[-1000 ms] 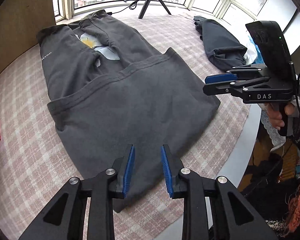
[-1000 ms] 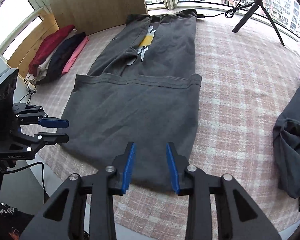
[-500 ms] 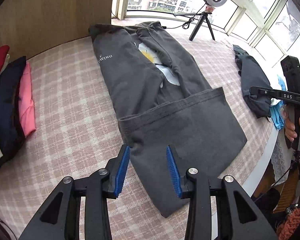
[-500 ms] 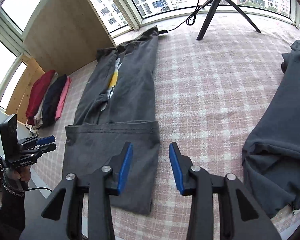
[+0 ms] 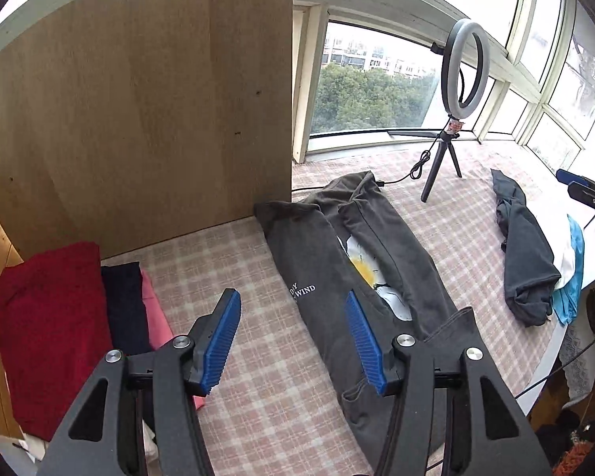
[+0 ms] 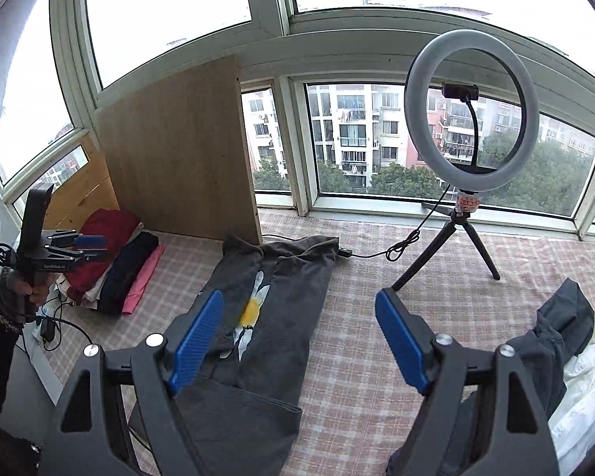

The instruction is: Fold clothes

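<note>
lying flat on the checked bench [image 5: 258, 396], the dark grey sweatshirt [image 5: 329, 261] has its hem folded up; left gripper [image 5: 293, 341] and right gripper [image 6: 297, 341] hover above, fingers opening, nothing between them.

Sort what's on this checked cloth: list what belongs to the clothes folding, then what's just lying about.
Belongs to the folding:
- dark grey printed garment, half folded
- crumpled dark grey garment waiting
- white and blue clothes beside it
- folded red, navy and pink stack

Just lying about:
- grey ring light on black tripod
- its black cable
- upright wooden board
</note>
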